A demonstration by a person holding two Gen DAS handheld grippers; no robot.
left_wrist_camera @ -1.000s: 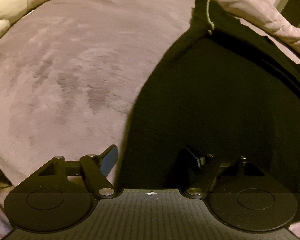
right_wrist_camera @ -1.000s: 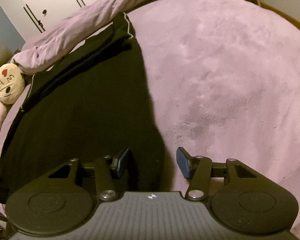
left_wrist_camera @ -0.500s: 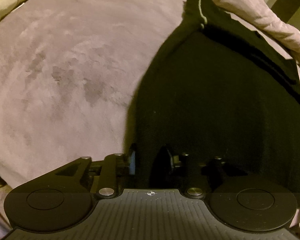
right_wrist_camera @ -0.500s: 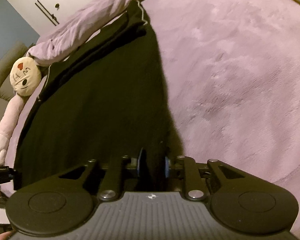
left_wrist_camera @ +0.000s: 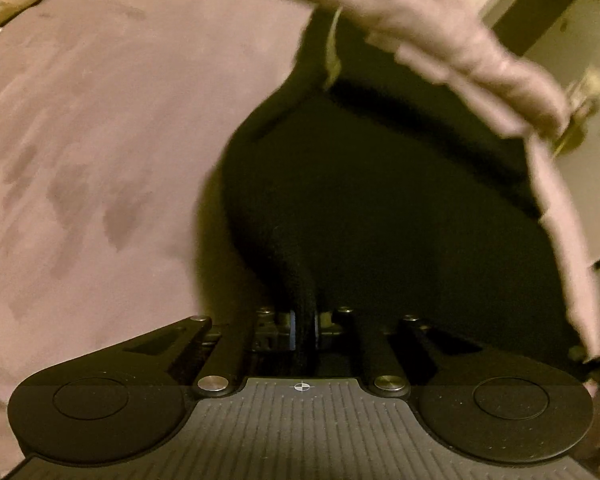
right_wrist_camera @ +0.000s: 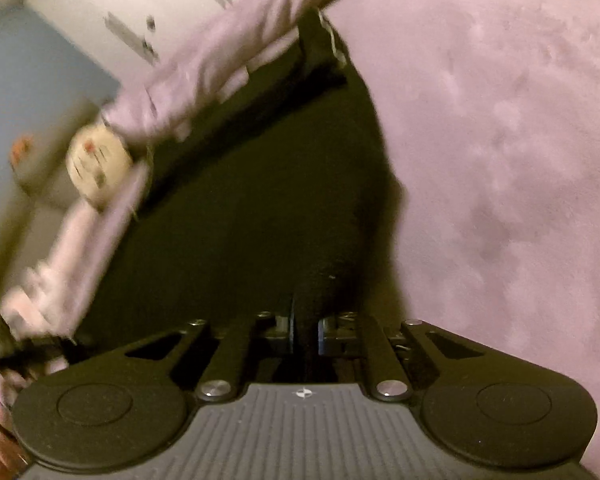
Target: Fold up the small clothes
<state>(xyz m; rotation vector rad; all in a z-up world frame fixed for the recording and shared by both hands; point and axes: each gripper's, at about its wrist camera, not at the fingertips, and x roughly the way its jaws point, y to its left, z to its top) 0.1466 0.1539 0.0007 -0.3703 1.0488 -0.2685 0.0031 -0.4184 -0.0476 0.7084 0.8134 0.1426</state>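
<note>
My left gripper is clamped on the near edge of the black garment, a pinched ridge of cloth running up out of the closed jaws. My right gripper is likewise closed on a bunched fold of that same garment. From both grips the dark cloth spreads away across the mauve plush blanket covering the bed, its far end marked by a pale trim line. Beyond it lies a rolled lilac quilt, with a round-faced plush toy beside it and white cupboard doors behind. Both views are motion-blurred.
</note>
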